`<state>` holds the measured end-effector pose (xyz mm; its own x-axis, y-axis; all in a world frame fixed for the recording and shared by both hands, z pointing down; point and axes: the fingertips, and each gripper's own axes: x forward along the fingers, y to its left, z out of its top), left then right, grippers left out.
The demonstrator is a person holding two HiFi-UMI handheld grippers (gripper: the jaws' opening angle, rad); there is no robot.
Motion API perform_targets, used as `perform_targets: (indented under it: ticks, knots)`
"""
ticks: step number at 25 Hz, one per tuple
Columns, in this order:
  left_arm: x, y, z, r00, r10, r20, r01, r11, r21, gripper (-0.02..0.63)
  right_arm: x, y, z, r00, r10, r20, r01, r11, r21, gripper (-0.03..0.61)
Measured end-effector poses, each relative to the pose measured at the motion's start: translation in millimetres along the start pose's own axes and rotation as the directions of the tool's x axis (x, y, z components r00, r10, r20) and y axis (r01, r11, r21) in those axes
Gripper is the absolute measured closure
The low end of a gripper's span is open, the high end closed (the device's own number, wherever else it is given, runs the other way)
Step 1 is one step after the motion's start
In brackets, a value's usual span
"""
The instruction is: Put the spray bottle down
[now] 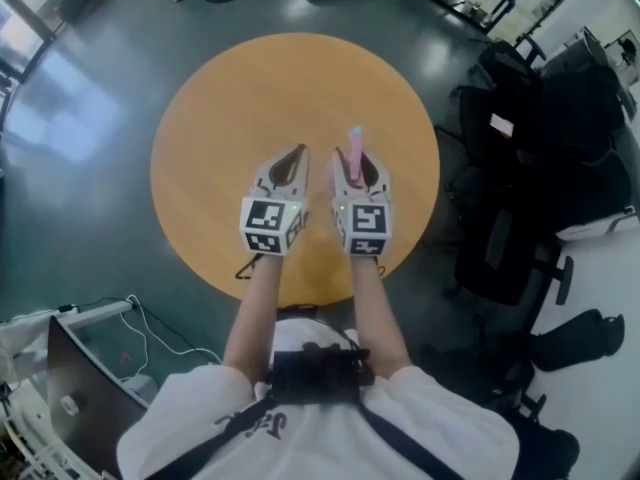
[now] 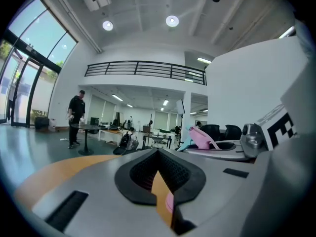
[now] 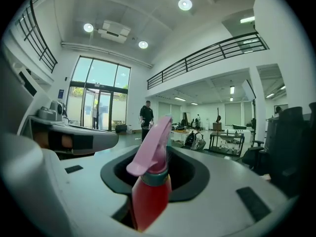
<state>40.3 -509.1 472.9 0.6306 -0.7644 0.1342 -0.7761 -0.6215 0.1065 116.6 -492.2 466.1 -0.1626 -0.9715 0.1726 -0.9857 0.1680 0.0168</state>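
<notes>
The spray bottle [image 1: 355, 148] has a pink trigger head and a red body [image 3: 150, 186]. It stands upright between the jaws of my right gripper [image 1: 358, 166], which is shut on its body above the round wooden table [image 1: 250, 98]. Its pink head [image 2: 200, 138] also shows in the left gripper view, off to the right. Close beside it on the left, at the same height over the table, is my left gripper [image 1: 291, 158]. Its jaws are together with only a thin slit between them, and it holds nothing. Both grippers point away from me, roughly level.
Black office chairs [image 1: 520, 168] crowd the table's right side, next to a white desk [image 1: 605, 288]. A laptop [image 1: 80, 398] and cables lie at my lower left. Far off, a person [image 2: 76, 117] stands by a small round table.
</notes>
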Motion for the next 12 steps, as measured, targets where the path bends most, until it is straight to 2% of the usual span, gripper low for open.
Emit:
perform_targets:
  ticks: [5,12]
  knots:
    - [29,17,-42,0.998,-0.009,-0.069,0.007,0.999,-0.034,0.609,31,-6,-40,0.998,-0.002,-0.064,0.002,1.000,0.003,0.431]
    - [41,35,-87,0.990,-0.002,-0.138,-0.008,0.997,-0.074,0.609,51,2,-82,0.996,0.043,-0.075,-0.042,0.999,0.011,0.430]
